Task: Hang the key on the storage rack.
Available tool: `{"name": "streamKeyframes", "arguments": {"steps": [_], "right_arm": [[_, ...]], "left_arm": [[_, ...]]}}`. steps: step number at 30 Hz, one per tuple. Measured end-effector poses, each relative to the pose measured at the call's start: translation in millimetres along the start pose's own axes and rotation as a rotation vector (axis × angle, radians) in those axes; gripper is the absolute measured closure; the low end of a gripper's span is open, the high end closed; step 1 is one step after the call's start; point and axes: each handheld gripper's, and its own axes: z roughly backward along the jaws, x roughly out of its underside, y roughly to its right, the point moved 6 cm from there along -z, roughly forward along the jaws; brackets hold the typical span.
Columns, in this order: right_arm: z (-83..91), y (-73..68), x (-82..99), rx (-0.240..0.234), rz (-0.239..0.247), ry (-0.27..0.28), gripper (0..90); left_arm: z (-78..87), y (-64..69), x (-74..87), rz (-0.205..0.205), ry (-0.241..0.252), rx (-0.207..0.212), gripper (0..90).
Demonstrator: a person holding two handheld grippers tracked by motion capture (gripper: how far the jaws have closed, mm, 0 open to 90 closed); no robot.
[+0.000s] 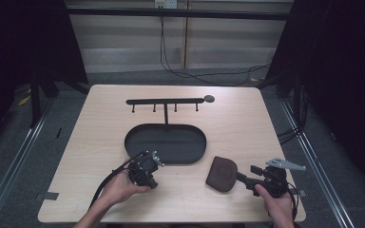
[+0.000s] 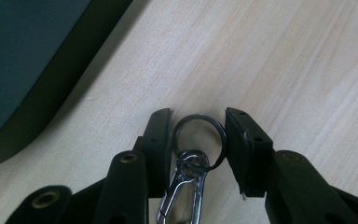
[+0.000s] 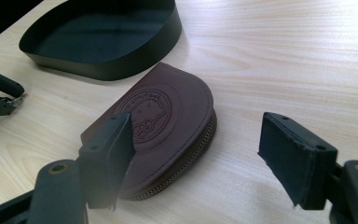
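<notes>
The left gripper (image 2: pixel 198 128) stood near the desk's front edge, just off the black tray (image 1: pixel 165 143), its jaws part-closed around a dark key ring (image 2: pixel 199 140) with a silver clasp (image 2: pixel 184 191); the pads flanked the ring, and real clamping could not be confirmed. Risk: the thin ring lay flat on the desk and could slip or tilt out. The right gripper (image 3: pixel 198 154), wide open, straddled the brown pouch (image 3: pixel 168 130) toward the front right corner, holding nothing; closing off-centre could push it away.
</notes>
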Motion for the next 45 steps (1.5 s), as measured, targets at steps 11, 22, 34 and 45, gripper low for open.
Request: {"name": "streamKeyframes", "arguments": {"steps": [11, 22, 34, 45], "right_arm": [[-0.1, 1.0, 0.2, 0.003, -0.012, 0.0, 26.3], [-0.2, 1.0, 0.0, 0.001, -0.013, 0.0, 26.2], [-0.2, 0.9, 0.0, 0.001, -0.014, 0.001, 26.2], [-0.4, 0.9, 0.1, 0.002, -0.013, 0.0, 26.1]], "left_arm": [[7.8, -4.9, 0.5, 0.044, 0.011, 0.076, 76.0], [12.4, -3.6, -1.2, 0.028, -0.009, 0.061, 85.9], [26.8, -12.3, 4.0, 0.04, -0.012, 0.046, 88.7], [36.5, -15.1, 7.9, 0.012, -0.051, 0.031, 89.3]]}}
